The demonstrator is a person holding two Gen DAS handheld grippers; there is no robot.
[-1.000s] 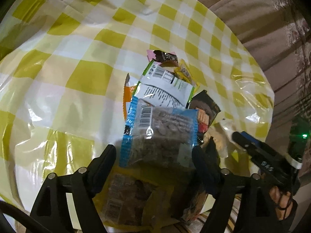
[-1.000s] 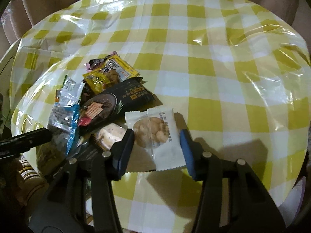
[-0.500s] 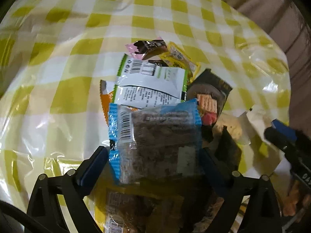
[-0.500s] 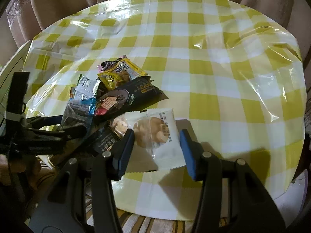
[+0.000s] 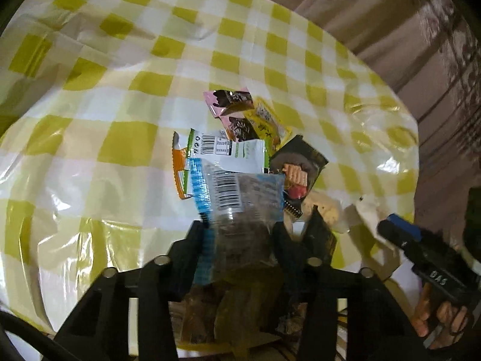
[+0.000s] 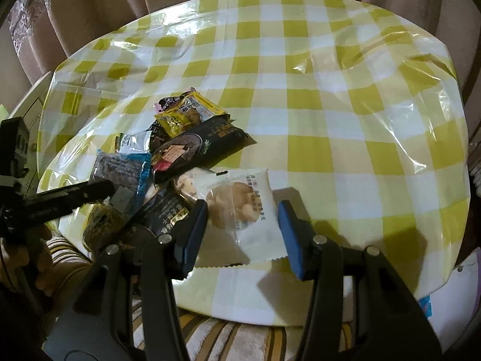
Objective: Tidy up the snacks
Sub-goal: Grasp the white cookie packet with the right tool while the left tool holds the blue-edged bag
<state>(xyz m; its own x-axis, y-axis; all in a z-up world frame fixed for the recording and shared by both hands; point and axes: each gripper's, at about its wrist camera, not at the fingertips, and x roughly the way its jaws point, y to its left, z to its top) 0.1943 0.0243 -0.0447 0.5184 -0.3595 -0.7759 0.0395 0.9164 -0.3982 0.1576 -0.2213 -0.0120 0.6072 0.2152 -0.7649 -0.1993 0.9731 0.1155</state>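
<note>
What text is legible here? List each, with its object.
"DAS", roughly: side of the black right gripper.
Barcode digits, white-and-green plastic packet and blue-edged clear packet: too small.
Chinese print, black foil packet and white cookie wrapper: blurred.

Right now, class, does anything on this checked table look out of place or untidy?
Yes. The snack packets sit in a jumbled heap, overlapping at odd angles near the edge of the table, and some at the near end overhang it. The white biscuit packet lies slightly apart.
</note>
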